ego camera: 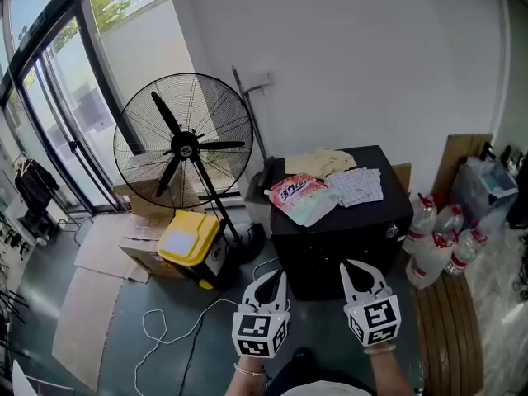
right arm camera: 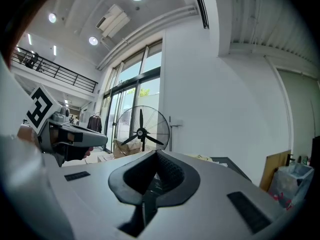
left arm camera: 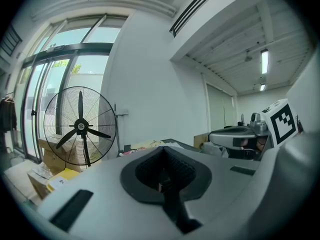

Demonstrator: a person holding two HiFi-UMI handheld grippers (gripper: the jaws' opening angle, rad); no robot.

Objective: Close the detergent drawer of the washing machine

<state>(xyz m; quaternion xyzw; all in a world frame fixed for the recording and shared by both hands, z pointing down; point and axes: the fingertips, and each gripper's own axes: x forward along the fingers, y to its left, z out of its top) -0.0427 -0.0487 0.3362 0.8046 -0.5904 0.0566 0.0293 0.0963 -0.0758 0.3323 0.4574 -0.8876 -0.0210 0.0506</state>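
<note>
White left gripper [ego camera: 276, 280] and right gripper [ego camera: 353, 269] hovered, jaws shut and empty.
Black boxy cabinet [ego camera: 342, 238] stood ahead, nearer the right; no detergent drawer showed.

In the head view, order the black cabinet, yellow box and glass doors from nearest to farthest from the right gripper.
1. Black cabinet, just ahead of the right gripper.
2. Yellow box, left, on the floor.
3. Glass doors, far left.

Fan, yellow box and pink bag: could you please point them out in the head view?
fan [ego camera: 184, 145], head view, hub.
yellow box [ego camera: 190, 239], head view, lid.
pink bag [ego camera: 299, 195], head view, printed face.
</note>
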